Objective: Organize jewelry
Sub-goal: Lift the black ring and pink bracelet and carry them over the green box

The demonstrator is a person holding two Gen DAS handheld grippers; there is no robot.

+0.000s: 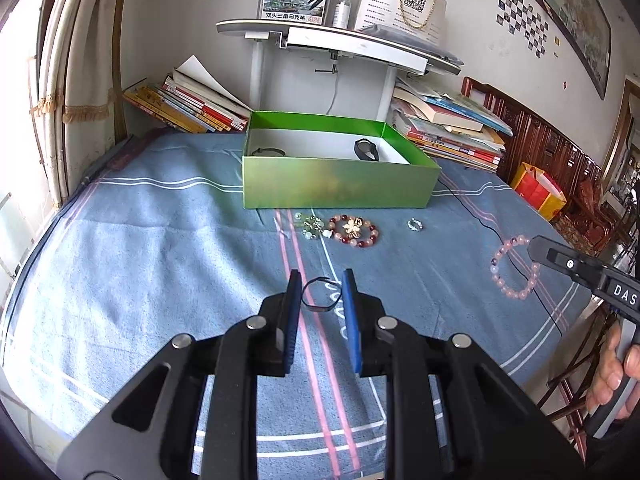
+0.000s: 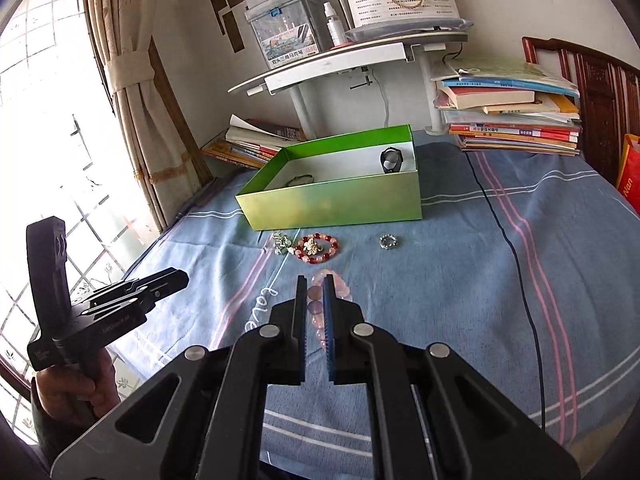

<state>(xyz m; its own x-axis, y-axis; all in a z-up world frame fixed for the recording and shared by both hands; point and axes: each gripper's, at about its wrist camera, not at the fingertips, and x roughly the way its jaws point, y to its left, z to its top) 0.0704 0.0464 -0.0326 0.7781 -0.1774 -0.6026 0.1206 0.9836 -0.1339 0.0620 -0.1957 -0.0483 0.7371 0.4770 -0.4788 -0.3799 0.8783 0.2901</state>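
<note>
My left gripper [image 1: 321, 286] is shut on a thin black ring-shaped band [image 1: 320, 295], held between its blue pads above the blue cloth. My right gripper [image 2: 315, 294] is shut on a pink bead bracelet [image 2: 334, 285], which also shows in the left wrist view [image 1: 514, 268] hanging from the right gripper's tip. An open green box [image 1: 336, 184] holds a black watch [image 1: 366, 149] and a dark band [image 1: 268, 151]. In front of it lie a green-white trinket [image 1: 310, 226], a red bead bracelet with a gold flower [image 1: 353, 231] and a small silver ring [image 1: 415, 225].
Stacks of books [image 1: 452, 128] lie right of the box and more books [image 1: 192, 106] lie left of it. A small white desk [image 1: 340, 46] stands behind. A black cable [image 2: 516, 256] runs across the cloth. A curtain [image 1: 76, 72] hangs at left.
</note>
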